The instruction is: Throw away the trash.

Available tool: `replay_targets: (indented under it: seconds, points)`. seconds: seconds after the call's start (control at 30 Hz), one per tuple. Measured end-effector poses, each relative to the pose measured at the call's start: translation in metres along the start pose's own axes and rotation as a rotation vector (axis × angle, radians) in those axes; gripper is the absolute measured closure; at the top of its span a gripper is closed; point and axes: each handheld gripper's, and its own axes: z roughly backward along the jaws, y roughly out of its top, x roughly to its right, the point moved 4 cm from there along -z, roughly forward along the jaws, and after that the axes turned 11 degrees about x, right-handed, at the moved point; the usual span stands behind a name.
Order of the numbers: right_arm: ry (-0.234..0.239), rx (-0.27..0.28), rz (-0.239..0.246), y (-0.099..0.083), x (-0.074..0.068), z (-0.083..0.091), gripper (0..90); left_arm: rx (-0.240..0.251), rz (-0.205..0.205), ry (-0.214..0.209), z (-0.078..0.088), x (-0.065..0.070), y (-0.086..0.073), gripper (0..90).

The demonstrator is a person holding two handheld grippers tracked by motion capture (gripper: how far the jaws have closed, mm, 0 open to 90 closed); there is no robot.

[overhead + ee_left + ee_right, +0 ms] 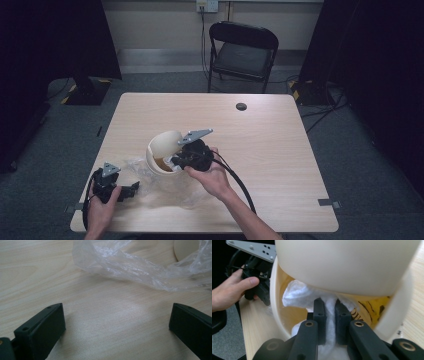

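A cream round bin with a tipped swing lid lies near the table's front left. My right gripper reaches into the bin's mouth under the lid. Its jaws are shut on a white crumpled paper wad, and yellow lining with black print shows inside. Seen from above, the right gripper meets the bin's opening. My left gripper rests low over the bare wood with its jaws wide apart and nothing between them. A clear plastic bag lies just beyond it, reaching the bin's base.
The clear bag spreads across the table's front between both hands. A black round plug sits in the tabletop at the far side. A black folding chair stands behind the table. Dark curtains flank the room.
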Motion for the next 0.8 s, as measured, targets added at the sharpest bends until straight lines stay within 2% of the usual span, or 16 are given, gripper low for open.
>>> replay_targets:
  seconds: [0.2, 0.27, 0.3, 0.37, 0.43, 0.47, 0.6, 0.77, 0.8]
  points:
    - [-0.004, -0.027, 0.001, -0.002, -0.002, -0.011, 81.6, 0.000, 0.000, 0.000, 0.000, 0.000, 0.000, 0.0]
    - [-0.023, -0.042, 0.017, -0.002, -0.003, -0.014, 80.8, 0.000, 0.000, 0.000, 0.000, 0.000, 0.000, 0.0]
    - [-0.024, -0.066, 0.031, -0.003, -0.007, -0.017, 79.7, 0.001, 0.000, 0.000, 0.000, 0.000, 0.000, 0.0]
    - [-0.059, -0.089, 0.067, -0.004, -0.011, -0.020, 78.6, 0.001, 0.000, 0.000, 0.000, 0.000, 0.000, 0.0]
    - [-0.062, -0.094, 0.073, -0.003, -0.011, -0.020, 77.9, 0.001, 0.000, 0.000, 0.000, 0.000, 0.000, 0.0]
    - [-0.065, -0.097, 0.060, -0.003, -0.010, -0.021, 75.5, 0.000, 0.000, 0.000, 0.000, 0.000, 0.000, 0.0]
    - [-0.063, -0.092, 0.050, -0.002, -0.010, -0.020, 68.5, 0.000, 0.000, 0.000, 0.000, 0.000, 0.000, 0.0]
    - [-0.048, -0.054, 0.042, 0.001, -0.008, -0.012, 59.9, 0.001, 0.001, 0.000, 0.000, 0.000, 0.000, 0.0]
    - [-0.032, -0.034, 0.021, 0.002, -0.007, -0.008, 59.1, 0.001, 0.001, 0.000, 0.000, 0.000, 0.000, 0.0]
